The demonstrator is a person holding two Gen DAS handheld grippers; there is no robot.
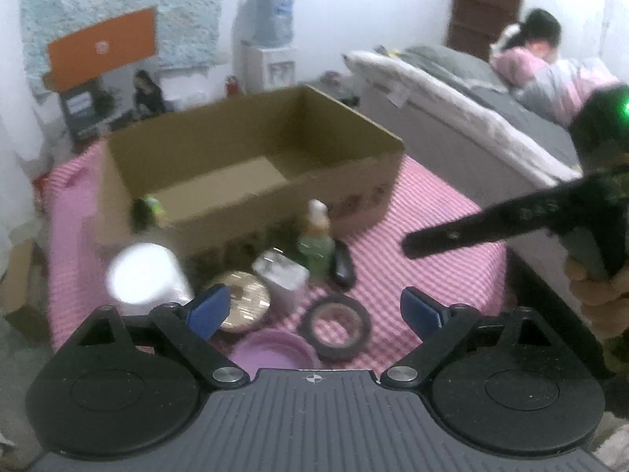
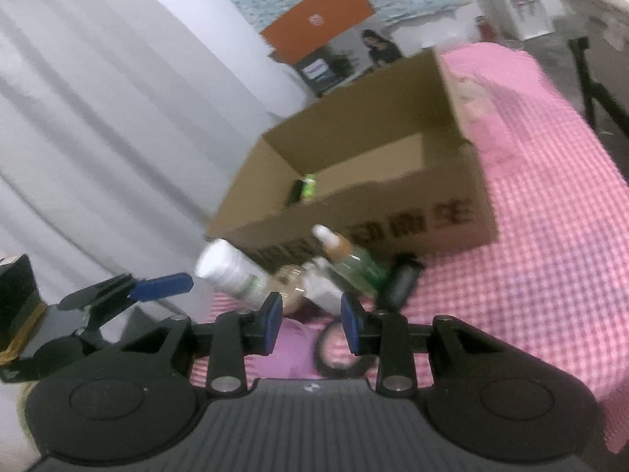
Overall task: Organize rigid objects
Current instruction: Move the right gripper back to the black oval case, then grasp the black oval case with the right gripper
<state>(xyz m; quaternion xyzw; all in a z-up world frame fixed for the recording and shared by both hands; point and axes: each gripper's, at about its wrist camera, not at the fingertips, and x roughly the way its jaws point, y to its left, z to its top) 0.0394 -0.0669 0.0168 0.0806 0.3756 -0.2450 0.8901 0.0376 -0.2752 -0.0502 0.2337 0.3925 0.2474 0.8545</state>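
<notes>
Ahead of my left tool, spread wide and empty, clutter crowds the cardboard box; my right tool (half-open, empty) could topple the green bottle.

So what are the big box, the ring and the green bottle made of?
Box: brown matte cardboard, going by the thin flat walls and printed side. Ring: looks like a roll of dark tape, dull finish; blur leaves it open. Green bottle: probably translucent plastic, since light shows through it, with a white cap.
</notes>
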